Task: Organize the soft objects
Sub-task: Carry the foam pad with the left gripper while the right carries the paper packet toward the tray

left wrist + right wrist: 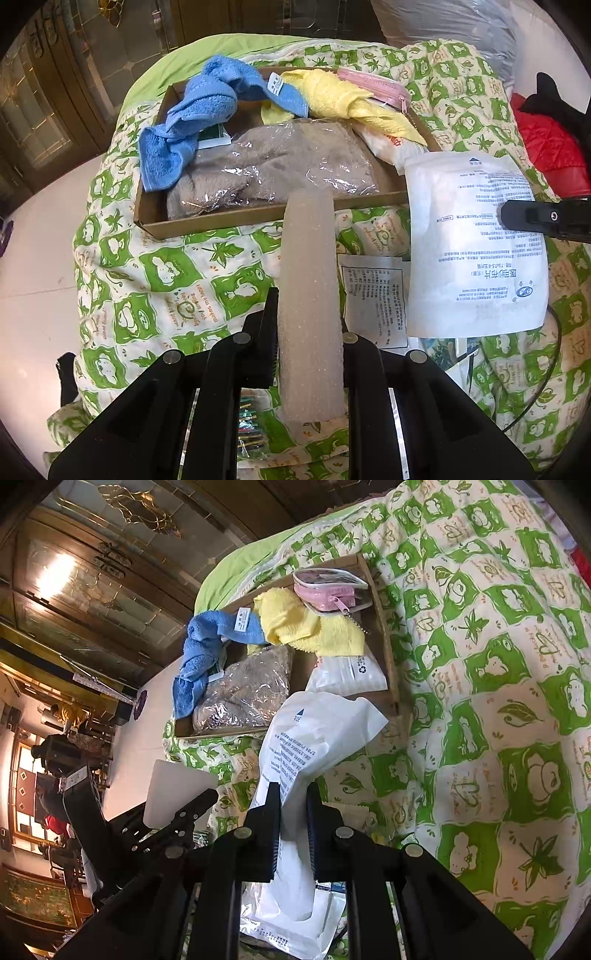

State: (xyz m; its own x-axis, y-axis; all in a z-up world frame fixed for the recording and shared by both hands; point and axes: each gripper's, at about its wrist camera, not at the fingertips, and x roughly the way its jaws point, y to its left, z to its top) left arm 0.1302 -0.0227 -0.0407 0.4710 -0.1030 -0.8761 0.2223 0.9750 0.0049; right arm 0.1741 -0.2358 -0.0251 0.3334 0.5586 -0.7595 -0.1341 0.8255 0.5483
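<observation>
My left gripper (pixel 308 354) pinched a foam strip (pixel 308 295), its fingers (pixel 267 332) pressed against the strip's sides; the strip stood up between them, its far end reaching to the near wall of the box (pixel 221 221). My right gripper (pixel 293 834) pinched a white packet (pixel 306 746), its fingers (pixel 271 827) clamped on the packet's lower part while the upper part flopped toward the box. From the left camera that packet (pixel 476 243) hung just right of the box with a black finger (pixel 543 218) on its edge.

The box lay on a bed covered by a green-and-cream quilt (pixel 166 269). Inside it were a blue towel (pixel 195 114) draped over the left wall, a yellow towel (pixel 343 99), a pink zip pouch (pixel 380 88) at the far right corner, a grey fleece in clear wrap (pixel 288 162) filling the middle, and a white bag (pixel 347 675) at the right. A printed leaflet (pixel 373 299) lay on the quilt beside the foam strip. A red jacket (pixel 546 147) sat at the far right.
</observation>
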